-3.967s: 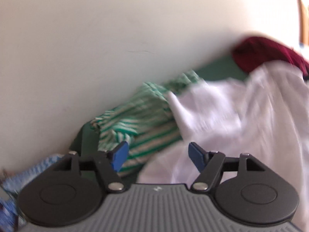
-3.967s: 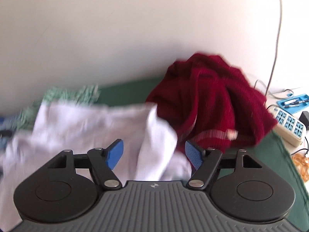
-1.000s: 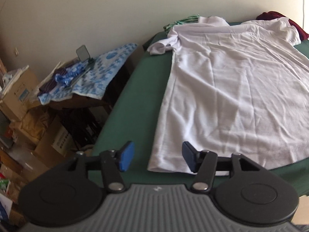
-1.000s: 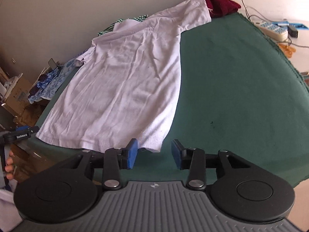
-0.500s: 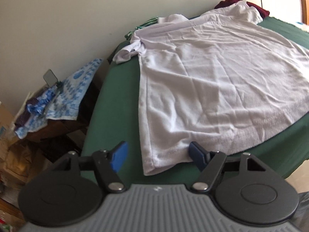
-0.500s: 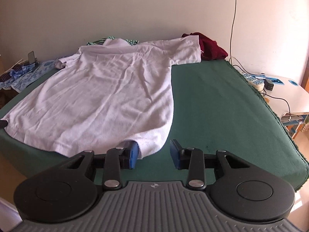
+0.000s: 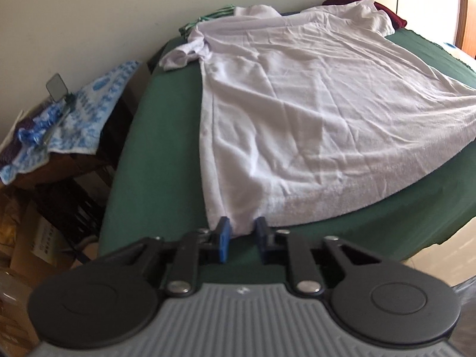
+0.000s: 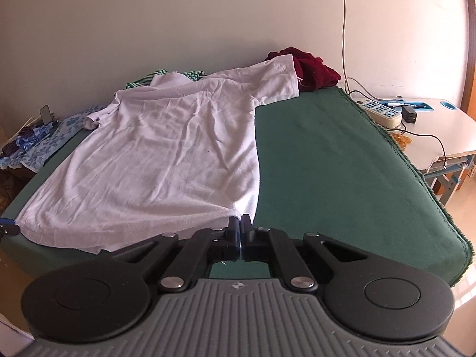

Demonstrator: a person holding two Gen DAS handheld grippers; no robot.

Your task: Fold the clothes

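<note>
A white shirt (image 7: 312, 104) (image 8: 166, 154) lies spread flat on the green table cover (image 7: 154, 148) (image 8: 327, 163), collar toward the wall and hem toward me. My left gripper (image 7: 241, 235) is at the hem's left corner. Its jaws are closing, and the cloth is gathered between the blue pads with a narrow gap left. My right gripper (image 8: 239, 226) is shut on the hem's right corner, its pads meeting on the cloth's edge.
A dark red garment (image 8: 312, 71) and a green striped one (image 8: 142, 78) lie by the wall behind the shirt. A blue patterned cloth (image 7: 89, 110) covers a low stand on the left, above boxes (image 7: 17, 232). A power strip (image 8: 382, 111) and cables sit on the white desk (image 8: 440, 128) at right.
Both grippers stood open just short of the hem. They have moved in onto its two bottom corners and their jaws have closed on the cloth.
</note>
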